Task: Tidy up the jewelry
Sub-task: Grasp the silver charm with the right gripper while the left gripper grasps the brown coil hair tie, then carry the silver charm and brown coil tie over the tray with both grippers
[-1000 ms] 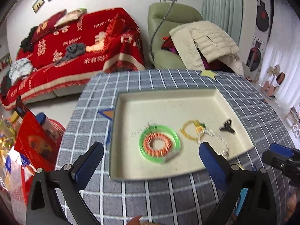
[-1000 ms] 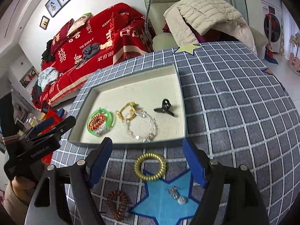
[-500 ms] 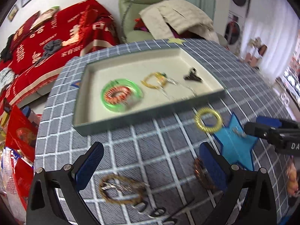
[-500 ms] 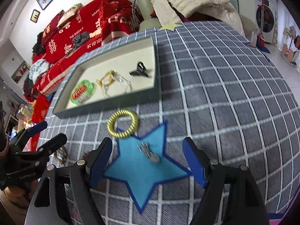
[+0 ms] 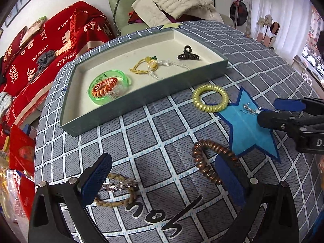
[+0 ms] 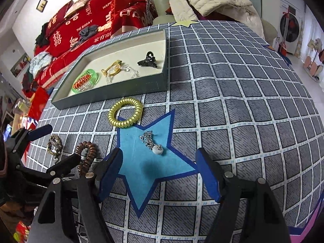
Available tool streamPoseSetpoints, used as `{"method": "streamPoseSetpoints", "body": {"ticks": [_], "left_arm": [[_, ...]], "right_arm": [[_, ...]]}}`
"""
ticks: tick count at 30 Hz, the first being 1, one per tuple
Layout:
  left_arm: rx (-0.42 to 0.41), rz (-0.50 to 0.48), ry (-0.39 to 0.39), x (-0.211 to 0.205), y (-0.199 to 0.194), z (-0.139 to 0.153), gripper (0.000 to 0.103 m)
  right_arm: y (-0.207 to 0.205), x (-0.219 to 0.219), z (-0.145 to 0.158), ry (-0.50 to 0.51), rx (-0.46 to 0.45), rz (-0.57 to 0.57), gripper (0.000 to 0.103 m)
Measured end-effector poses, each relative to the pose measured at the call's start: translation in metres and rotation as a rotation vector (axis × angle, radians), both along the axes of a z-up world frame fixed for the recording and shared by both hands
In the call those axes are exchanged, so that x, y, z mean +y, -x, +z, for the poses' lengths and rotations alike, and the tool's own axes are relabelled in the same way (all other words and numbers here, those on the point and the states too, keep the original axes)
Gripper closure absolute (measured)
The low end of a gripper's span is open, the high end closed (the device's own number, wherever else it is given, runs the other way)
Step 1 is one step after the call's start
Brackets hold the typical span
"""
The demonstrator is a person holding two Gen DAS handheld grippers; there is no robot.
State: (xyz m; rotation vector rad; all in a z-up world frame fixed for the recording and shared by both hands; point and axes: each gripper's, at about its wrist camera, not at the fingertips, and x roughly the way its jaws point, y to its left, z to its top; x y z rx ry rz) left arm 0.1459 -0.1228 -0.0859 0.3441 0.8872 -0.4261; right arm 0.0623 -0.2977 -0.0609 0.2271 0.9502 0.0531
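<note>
A grey-green tray [image 5: 141, 93] holds a green bangle [image 5: 95, 99] around an orange coil, a yellow cord bracelet, a clear bead bracelet and a black hair claw [image 5: 188, 55]. In front of it lie a yellow coil tie [image 5: 210, 108], a brown coil tie [image 5: 202, 166] and a tan bead bracelet [image 5: 121, 201]. My left gripper [image 5: 162, 174] is open low over the cloth, the brown coil at its right finger and the bead bracelet at its left. My right gripper [image 6: 159, 162] is closing over the blue star [image 6: 141, 172]. A silver chain with a white pendant [image 6: 157, 149] lies just ahead between the fingers, untouched.
The round table wears a grey checked cloth [image 6: 243, 101] that curves away on all sides. A red-covered sofa [image 5: 40, 46] and a green armchair with a padded jacket [image 5: 172, 2] stand behind. Red bags [image 5: 18, 154] sit on the floor at the left.
Both grippers have drawn back from the tray and sunk toward the cloth. The left now frames the brown coil and bead bracelet, the right the star. The right jaws have narrowed slightly.
</note>
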Motion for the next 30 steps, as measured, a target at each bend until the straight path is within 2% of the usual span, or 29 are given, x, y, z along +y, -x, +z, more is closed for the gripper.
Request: {"method": "streamPoseSetpoints", "body": {"ticks": [5, 10, 15, 17, 18, 22, 23, 24, 25, 27, 30], "left_arm": [[-0.006, -0.011, -0.022, -0.008, 0.001, -0.003, 0.0], [-0.005, -0.02, -0.046, -0.014, 0.003, -0.01, 0.0], [0.002, -0.032, -0.019, -0.016, 0.007, -0.009, 0.0], [-0.004, -0.037, -0.02, -0.018, 0.009, -0.009, 0.001], [-0.002, -0.049, -0.009, -0.019, 0.01, -0.008, 0.011], [0.015, -0.093, 0.009, -0.025, 0.016, -0.005, 0.03], [0.022, -0.106, 0.017, -0.026, 0.018, -0.005, 0.039], [0.029, -0.118, 0.026, -0.027, 0.019, -0.004, 0.051], [0.034, -0.127, 0.032, -0.028, 0.019, -0.004, 0.055], [0.041, -0.139, 0.036, -0.03, 0.021, -0.004, 0.068], [0.055, -0.14, 0.05, -0.029, 0.022, -0.004, 0.07]], "right_arm": [[-0.009, 0.008, -0.005, 0.042, 0.016, 0.02, 0.047], [-0.012, 0.021, -0.006, 0.119, 0.004, 0.051, 0.054], [-0.009, 0.033, -0.008, 0.217, -0.007, 0.088, 0.059], [-0.007, 0.034, -0.008, 0.216, -0.009, 0.096, 0.063], [-0.007, 0.034, -0.008, 0.215, -0.008, 0.097, 0.065], [-0.007, 0.036, -0.007, 0.21, -0.005, 0.102, 0.081], [-0.007, 0.037, -0.006, 0.208, -0.004, 0.105, 0.085], [-0.007, 0.037, -0.006, 0.209, -0.003, 0.108, 0.087], [-0.007, 0.038, -0.006, 0.21, -0.002, 0.11, 0.09], [-0.007, 0.04, -0.006, 0.213, -0.001, 0.11, 0.09], [-0.006, 0.039, -0.006, 0.21, -0.001, 0.103, 0.091]]}}
